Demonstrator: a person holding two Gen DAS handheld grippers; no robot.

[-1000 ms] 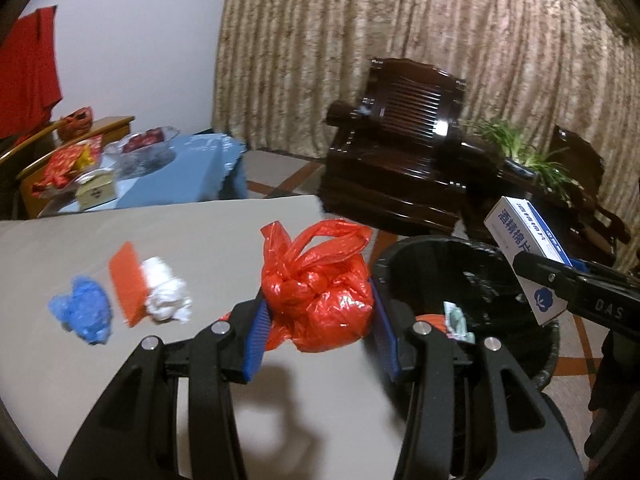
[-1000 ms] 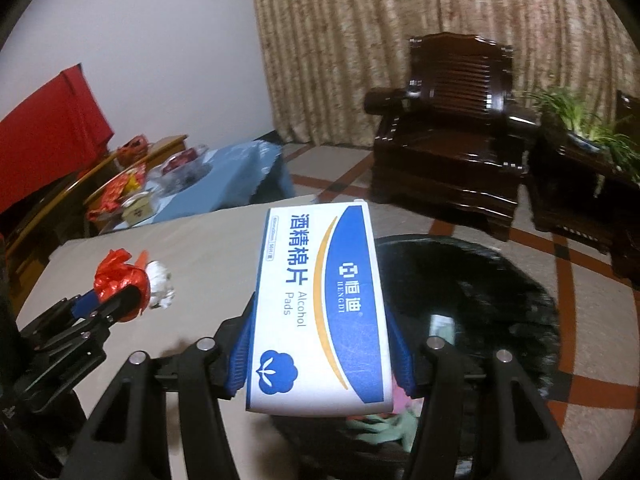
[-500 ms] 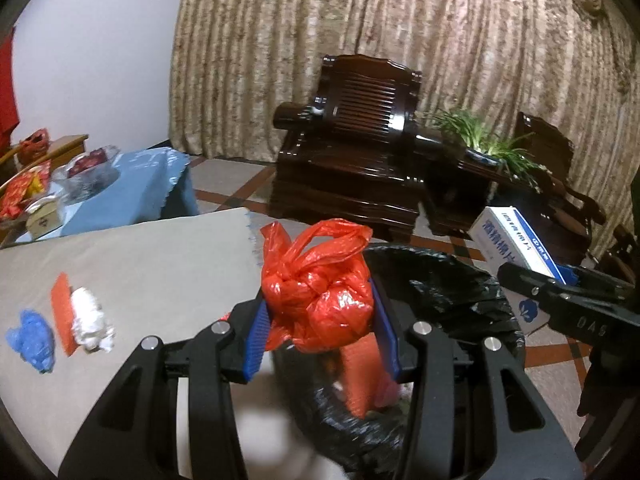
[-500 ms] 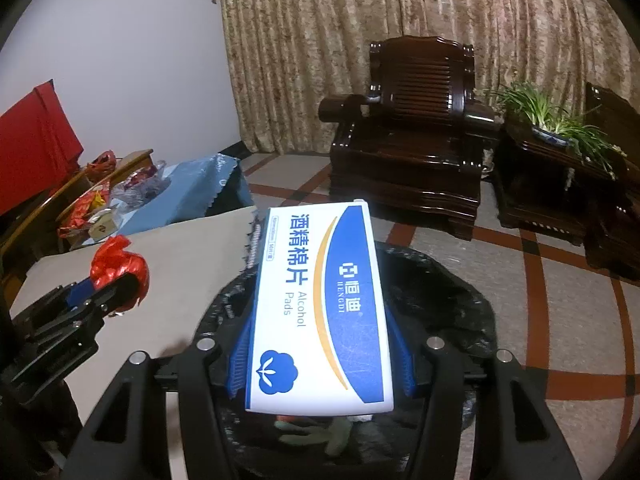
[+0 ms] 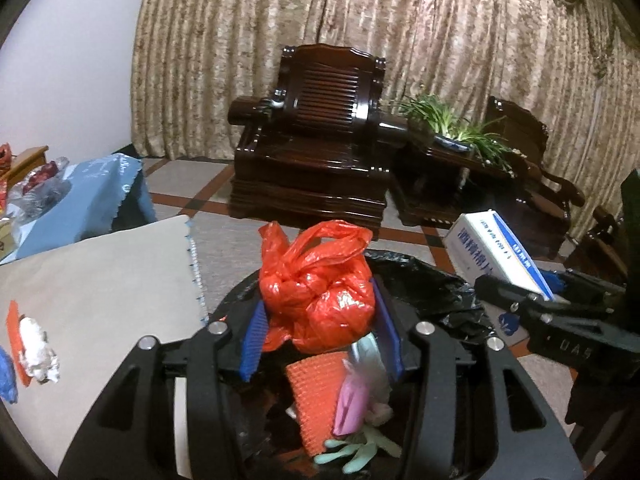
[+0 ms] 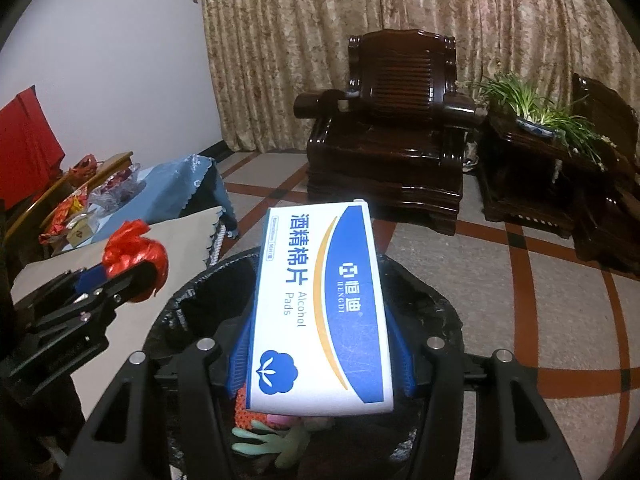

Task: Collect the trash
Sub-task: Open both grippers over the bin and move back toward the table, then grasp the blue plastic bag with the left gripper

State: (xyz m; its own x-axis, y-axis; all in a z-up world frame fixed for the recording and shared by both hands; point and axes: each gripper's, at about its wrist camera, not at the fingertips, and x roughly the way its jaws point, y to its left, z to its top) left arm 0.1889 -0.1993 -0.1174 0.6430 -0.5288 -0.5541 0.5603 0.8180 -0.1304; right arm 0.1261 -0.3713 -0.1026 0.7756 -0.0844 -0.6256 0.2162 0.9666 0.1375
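Red bag (image 5: 316, 292) now over bin (image 5: 420, 276); left tool (image 5: 320, 332) loosening, right tool (image 6: 320, 356) pinching box (image 6: 320, 312)

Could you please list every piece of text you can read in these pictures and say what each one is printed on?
"酒精棉片": box of alcohol pads, in large characters.
"Alcohol Pads": same box.
"恒迪" over "HENGDI": same box, on its blue band.
Small print at the box's top corner: too small to read.
"DAS": embossed on the right gripper body, partly legible.
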